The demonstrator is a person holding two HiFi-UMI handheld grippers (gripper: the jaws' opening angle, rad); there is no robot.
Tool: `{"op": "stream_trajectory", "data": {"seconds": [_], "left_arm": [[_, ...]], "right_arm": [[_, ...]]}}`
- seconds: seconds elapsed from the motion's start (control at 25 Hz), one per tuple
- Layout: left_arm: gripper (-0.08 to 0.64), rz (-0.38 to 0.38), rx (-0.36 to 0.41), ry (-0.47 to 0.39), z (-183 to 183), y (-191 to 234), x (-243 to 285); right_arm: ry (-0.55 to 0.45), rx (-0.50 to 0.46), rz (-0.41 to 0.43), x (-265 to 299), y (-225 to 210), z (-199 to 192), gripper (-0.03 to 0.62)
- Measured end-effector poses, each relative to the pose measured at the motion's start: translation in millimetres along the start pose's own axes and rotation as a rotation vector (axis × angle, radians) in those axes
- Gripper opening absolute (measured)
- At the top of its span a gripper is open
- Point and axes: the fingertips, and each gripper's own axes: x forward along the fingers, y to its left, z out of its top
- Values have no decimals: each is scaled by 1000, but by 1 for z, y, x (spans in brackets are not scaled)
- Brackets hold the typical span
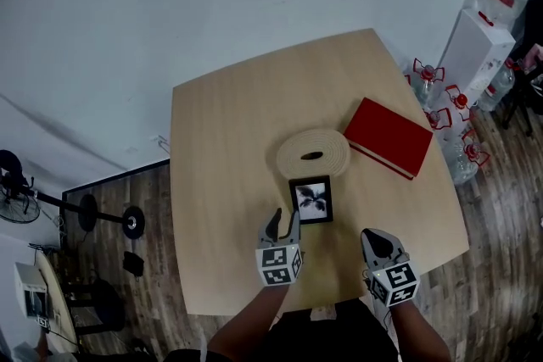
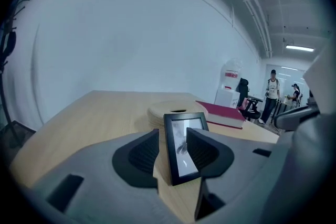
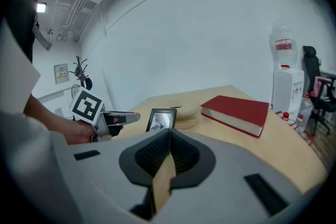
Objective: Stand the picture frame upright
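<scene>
A small black picture frame (image 1: 311, 199) with a grey leaf print stands upright near the table's middle, leaning back slightly and facing me. My left gripper (image 1: 284, 220) is at its near left edge. In the left gripper view the frame (image 2: 184, 147) stands between the jaws, with a clear gap to the left pad (image 2: 144, 152), so the left gripper (image 2: 172, 140) is open around it. My right gripper (image 1: 379, 240) rests to the right near the front edge, shut and empty (image 3: 169, 136). The right gripper view shows the frame (image 3: 161, 119) upright too.
A round woven mat (image 1: 313, 153) lies just behind the frame, and a red book (image 1: 389, 136) lies to its right. The wooden table (image 1: 229, 140) ends close in front of me. A water dispenser (image 1: 479, 47) and bottles (image 1: 450, 110) stand on the floor at right.
</scene>
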Motion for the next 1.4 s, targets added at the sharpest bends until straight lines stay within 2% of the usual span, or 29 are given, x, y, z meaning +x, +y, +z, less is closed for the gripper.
{"op": "stream_trajectory", "data": {"seconds": [0.16, 0.4, 0.56, 0.6, 0.64, 0.68, 0.72, 1.0, 1.16, 1.4], "left_arm": [[163, -8, 65, -42, 14, -4, -36], [163, 1, 100, -69, 25, 5, -86], [151, 14, 67, -93, 28, 12, -108], [132, 13, 55, -105, 30, 13, -112], [84, 12, 49, -117, 32, 14, -116], [24, 7, 46, -127, 35, 14, -119], [6, -3, 43, -134, 37, 14, -121], [6, -36, 56, -154, 47, 7, -125], [6, -30, 66, -136, 44, 10, -126], [6, -21, 65, -137, 42, 13, -125]], "right_arm": [[-26, 1, 10, -3, 8, 14, 11], [-69, -43, 58, 3, 35, 41, 11], [-94, -108, 84, 5, 47, 56, 9], [-98, -121, 85, 5, 49, 60, 9], [-103, -130, 86, 5, 51, 64, 9], [-109, -136, 88, 4, 53, 67, 9], [-114, -141, 90, 4, 55, 70, 9], [-132, -190, 73, -1, 56, 82, 9], [-127, -235, 70, -4, 59, 84, 9], [-121, -240, 77, -7, 61, 81, 9]]}}
